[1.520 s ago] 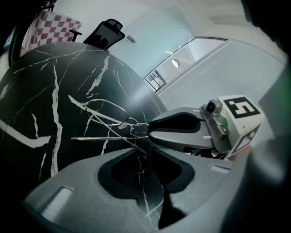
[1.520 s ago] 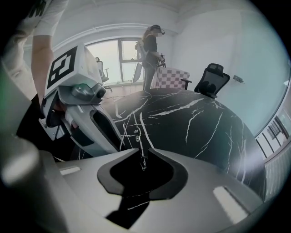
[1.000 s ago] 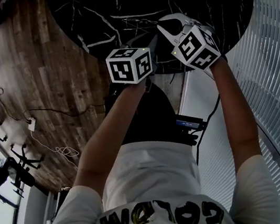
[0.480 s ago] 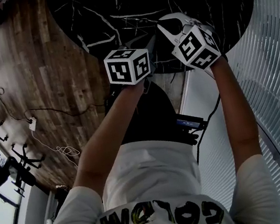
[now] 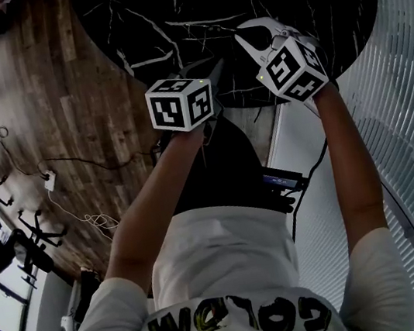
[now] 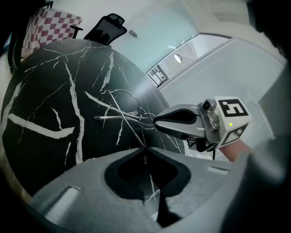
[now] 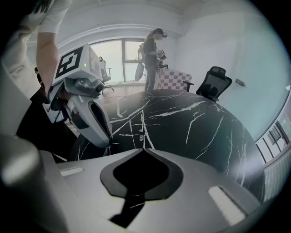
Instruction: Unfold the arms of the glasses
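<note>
The glasses [image 6: 127, 109], a thin wire pair, lay low over the black marble table [image 6: 41, 104], near the edge closest to me. One arm [image 6: 132, 128] ran from the frame straight into the tips of my left hand-held gripper [image 6: 144, 148]. Its jaws had just been closing, and they stood pinched together on the end of that arm. My right hand-held gripper [image 7: 144, 147] was also together at the tips. From the left gripper view its nose met the frame close to the hinge, so I judged it clamped there as the anchor.

To do the step well, I reckoned the right side should hold the frame steady. The left should swing the arm outward in an arc about the hinge, not pull along it. The wire looked springy and slight. Too hard a tug could slip it from the pads or twist the frame.
</note>
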A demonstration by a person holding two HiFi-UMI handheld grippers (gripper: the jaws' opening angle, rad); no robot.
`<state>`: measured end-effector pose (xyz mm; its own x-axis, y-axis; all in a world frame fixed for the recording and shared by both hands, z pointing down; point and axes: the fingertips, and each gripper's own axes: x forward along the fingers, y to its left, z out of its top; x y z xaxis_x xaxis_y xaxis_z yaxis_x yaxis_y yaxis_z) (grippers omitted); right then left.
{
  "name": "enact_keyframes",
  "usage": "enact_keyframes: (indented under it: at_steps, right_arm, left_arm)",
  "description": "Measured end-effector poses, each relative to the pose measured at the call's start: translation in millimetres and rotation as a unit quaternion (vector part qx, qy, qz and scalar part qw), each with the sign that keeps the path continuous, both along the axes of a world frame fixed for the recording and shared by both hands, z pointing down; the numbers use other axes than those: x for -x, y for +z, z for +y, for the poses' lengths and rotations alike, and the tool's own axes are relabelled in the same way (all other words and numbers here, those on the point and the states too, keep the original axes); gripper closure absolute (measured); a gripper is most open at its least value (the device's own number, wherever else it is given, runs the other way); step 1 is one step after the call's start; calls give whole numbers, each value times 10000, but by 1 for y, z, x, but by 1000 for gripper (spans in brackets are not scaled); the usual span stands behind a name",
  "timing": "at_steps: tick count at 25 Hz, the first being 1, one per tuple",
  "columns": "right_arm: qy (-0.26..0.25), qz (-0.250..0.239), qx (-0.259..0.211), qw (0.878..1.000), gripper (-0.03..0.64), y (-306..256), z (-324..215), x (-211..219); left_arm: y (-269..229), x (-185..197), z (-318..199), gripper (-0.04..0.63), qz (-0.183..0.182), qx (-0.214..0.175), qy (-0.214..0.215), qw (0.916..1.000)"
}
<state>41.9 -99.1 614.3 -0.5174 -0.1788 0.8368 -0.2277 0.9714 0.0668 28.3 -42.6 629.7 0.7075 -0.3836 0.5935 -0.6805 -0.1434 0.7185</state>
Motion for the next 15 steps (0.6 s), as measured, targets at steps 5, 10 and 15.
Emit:
enact_keyframes:
  at_steps: [5,10,15]
  right_arm:
    - [3,2,-20,10000,615,0,0,0]
    - [-24,21,-19,10000,615,-1,2,-1]
    - [-70,33,-30,10000,615,1,7,-2]
  left_arm:
    - [-2,5,6,574,-91,12,188,9998]
    - [-1,10,14,574,-197,34,355,9992]
    - [2,18,23,574,-322,58,480,9983]
